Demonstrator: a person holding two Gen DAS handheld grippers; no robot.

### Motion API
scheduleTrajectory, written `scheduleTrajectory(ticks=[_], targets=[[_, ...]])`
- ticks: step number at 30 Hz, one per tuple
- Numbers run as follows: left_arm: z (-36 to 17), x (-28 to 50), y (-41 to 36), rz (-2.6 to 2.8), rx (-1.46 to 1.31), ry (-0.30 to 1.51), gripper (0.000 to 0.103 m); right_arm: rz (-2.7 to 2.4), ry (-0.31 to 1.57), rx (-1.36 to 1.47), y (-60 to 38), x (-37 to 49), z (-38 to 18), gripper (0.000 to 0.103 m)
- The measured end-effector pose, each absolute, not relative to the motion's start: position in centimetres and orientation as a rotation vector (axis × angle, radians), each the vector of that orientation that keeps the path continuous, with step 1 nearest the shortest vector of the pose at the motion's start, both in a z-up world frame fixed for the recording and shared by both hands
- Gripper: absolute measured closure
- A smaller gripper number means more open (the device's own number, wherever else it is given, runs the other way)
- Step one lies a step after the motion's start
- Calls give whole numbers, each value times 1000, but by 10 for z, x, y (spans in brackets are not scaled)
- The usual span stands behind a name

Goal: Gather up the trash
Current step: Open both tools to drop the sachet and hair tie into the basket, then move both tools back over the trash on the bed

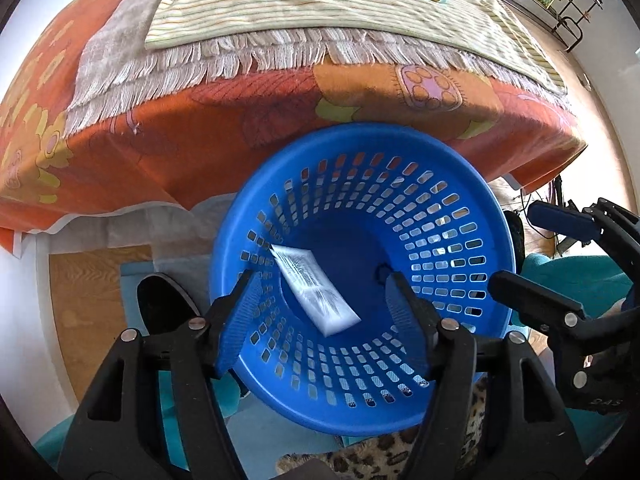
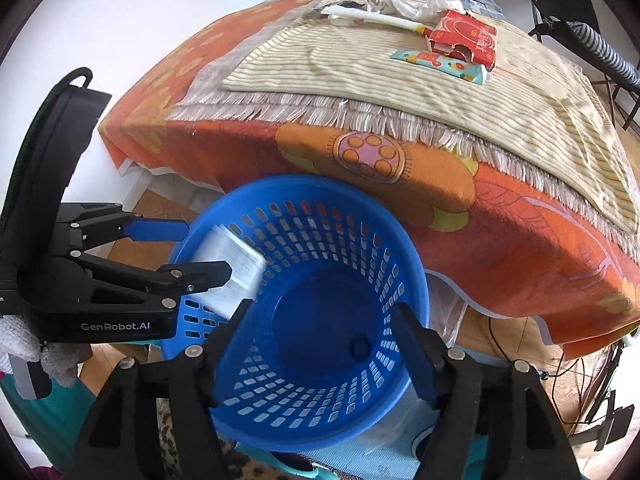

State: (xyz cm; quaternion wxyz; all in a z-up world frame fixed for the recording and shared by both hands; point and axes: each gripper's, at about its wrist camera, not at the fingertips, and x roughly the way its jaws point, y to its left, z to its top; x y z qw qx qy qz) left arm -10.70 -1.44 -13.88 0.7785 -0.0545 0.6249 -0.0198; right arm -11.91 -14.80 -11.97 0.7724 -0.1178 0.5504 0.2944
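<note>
Your left gripper (image 1: 320,280) is spread wide above the blue basket (image 1: 472,184); a blurred white wrapper (image 1: 316,292) sits between its fingers, untouched. Your right gripper (image 2: 320,312) is wide, holding nothing.

A home room: cloth-draped table (image 2: 400,200), fringed runner (image 2: 360,80), wood floor (image 1: 88,300).

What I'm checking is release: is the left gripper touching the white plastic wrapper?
Apart. Left wrist view: white plastic wrapper shows between the open left gripper fingers, blue basket visible both sides.
</note>
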Motion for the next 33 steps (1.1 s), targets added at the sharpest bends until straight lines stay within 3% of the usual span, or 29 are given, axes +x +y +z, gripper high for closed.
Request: scheduleTrajectory(ticks=[16, 33], targets=[[-116, -91, -15, -44, -120, 1296, 35, 600, 1190, -185, -161, -104, -109, 17], [-52, -6, -4, -99, -18, 1141, 35, 529, 1066, -146, -181, -23, -44, 10]])
